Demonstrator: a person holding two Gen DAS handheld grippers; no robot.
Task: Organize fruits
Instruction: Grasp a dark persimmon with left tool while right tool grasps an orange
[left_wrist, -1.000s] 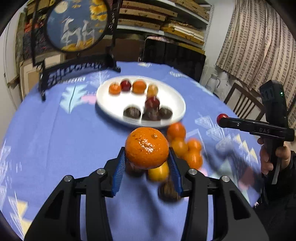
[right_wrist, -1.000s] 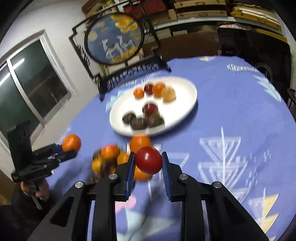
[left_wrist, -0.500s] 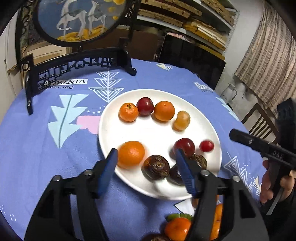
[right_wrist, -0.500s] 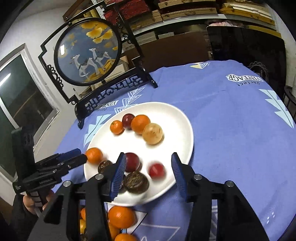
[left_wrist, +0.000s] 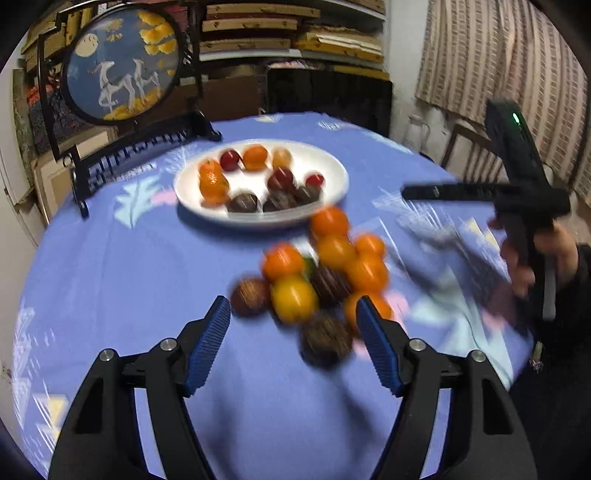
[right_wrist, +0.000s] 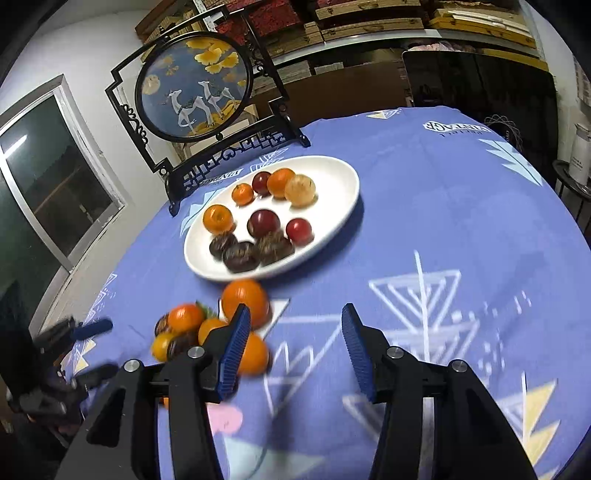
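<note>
This looks like a lived-in room of a home, part dining room and part storeroom. A round table under a blue patterned tablecloth (right_wrist: 424, 206) holds a white plate (right_wrist: 334, 221) of fruit. At the table's far edge stands a round painted screen (right_wrist: 194, 86) in a black carved frame. Behind the table, shelves (left_wrist: 295, 33) carry stacked flat boxes. To the table's right hang striped curtains (left_wrist: 498, 55), with a wooden chair (left_wrist: 469, 147) below. To its left is a dark window (right_wrist: 48, 177).

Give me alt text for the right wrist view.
The open, empty right gripper hovers over a blue tablecloth, facing a white plate of sorted fruit; a loose fruit pile lies left of it.
</note>
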